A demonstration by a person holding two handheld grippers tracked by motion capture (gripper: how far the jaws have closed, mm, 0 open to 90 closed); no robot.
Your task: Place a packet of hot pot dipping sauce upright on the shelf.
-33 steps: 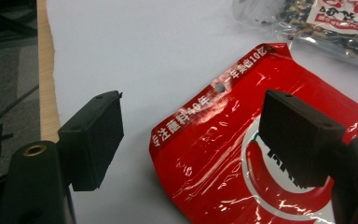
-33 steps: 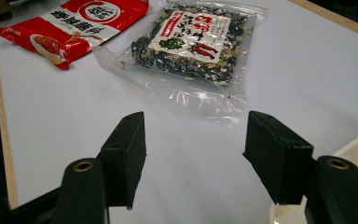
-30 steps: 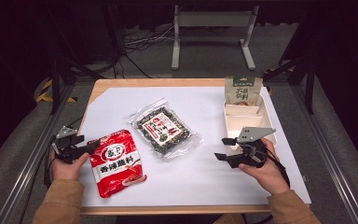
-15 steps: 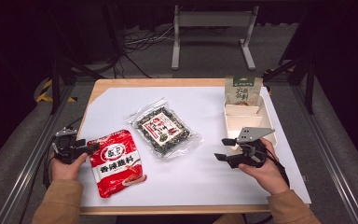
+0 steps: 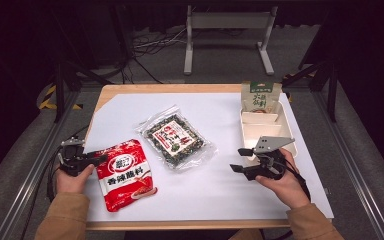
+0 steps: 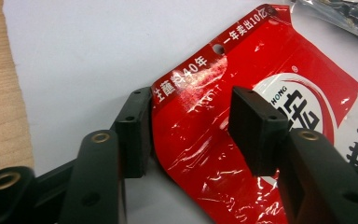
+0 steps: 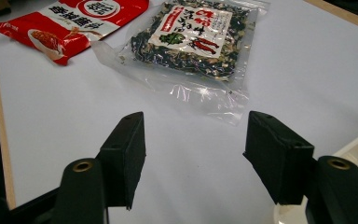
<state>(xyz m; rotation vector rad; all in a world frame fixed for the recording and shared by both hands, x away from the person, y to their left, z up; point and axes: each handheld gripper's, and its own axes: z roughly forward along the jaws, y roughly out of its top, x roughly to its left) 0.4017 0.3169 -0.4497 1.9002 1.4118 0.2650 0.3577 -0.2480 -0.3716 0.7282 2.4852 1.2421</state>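
High view: two hand-held grippers rest low over the white table [image 5: 220, 195].
Left hand-held gripper [image 6: 189, 128]: jaws apart, around the top corner of the red bag [image 6: 242, 135]; one jaw touches its edge.
Right hand-held gripper [image 7: 191, 154]: jaws apart, nothing between them, near the clear bag [image 7: 191, 42].
Tray [image 5: 285, 131]: beside the right hand [image 5: 282, 182]; green packet [image 5: 261, 96] stands in its far compartment.

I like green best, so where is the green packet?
In the high view the green packet stands at the table's far right, in the far end of the cream divided tray, beyond the right tool.
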